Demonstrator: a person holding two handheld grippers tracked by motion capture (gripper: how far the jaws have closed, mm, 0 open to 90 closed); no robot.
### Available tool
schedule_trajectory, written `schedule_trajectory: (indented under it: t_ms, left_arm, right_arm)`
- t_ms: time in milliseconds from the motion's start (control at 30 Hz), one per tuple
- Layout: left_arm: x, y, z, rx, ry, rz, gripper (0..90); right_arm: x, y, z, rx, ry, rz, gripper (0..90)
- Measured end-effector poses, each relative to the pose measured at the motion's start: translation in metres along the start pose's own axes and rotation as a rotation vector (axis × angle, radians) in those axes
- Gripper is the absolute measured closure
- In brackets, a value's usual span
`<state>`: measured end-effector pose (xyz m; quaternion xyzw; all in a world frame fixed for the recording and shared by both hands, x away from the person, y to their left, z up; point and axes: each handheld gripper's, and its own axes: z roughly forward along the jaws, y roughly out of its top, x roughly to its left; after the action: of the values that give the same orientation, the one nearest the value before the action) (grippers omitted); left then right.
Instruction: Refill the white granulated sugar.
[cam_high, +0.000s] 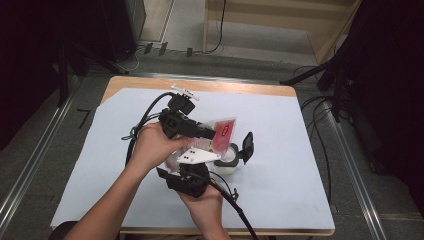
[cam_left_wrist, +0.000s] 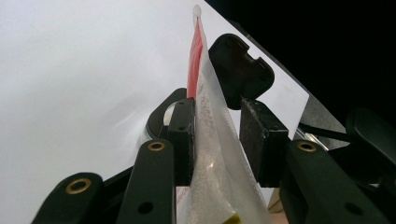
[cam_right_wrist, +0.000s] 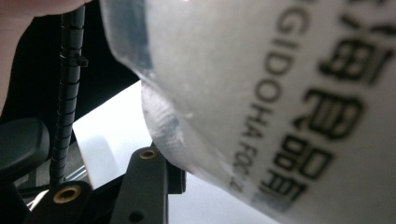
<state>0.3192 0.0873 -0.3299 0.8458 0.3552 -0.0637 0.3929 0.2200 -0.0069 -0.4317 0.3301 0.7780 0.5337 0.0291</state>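
pouch (cam_right_wrist: 280, 93) print: "GIDOHA FOO…", rest cut off
pouch, big chars: Chinese, blurred
red label (cam_high: 225, 131): unreadable

We count two grippers, the left gripper (cam_high: 210, 134) and the right gripper (cam_high: 172, 167), one clear pouch (cam_high: 222, 132), one white container (cam_high: 231, 161) with one black lid (cam_high: 247, 146), and one table (cam_high: 280, 150).

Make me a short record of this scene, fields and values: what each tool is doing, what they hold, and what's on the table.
left tool: jaws either side of the bag's upper part, one pad against it
right tool: low on the bag; grip unclear
bag: clear plastic pouch with red label, held above the container
container: round, white, its black flip lid open
table: covered with a white sheet
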Motion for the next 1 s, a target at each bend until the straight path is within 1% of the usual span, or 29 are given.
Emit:
schedule_trajectory:
  t_ms: [133, 1000]
  left_arm:
    - [0.0, 0.0001, -0.0003, 0.002, 0.002, -0.002, 67.0]
    - [-0.0003, 0.0005, 0.0006, 0.0, 0.002, -0.008, 66.9]
  right_arm:
    - [0.0011, -0.0001, 0.0002, 0.001, -0.008, -0.013, 64.0]
    - [0.0007, 0.0, -0.0005, 0.002, -0.001, -0.007, 64.1]
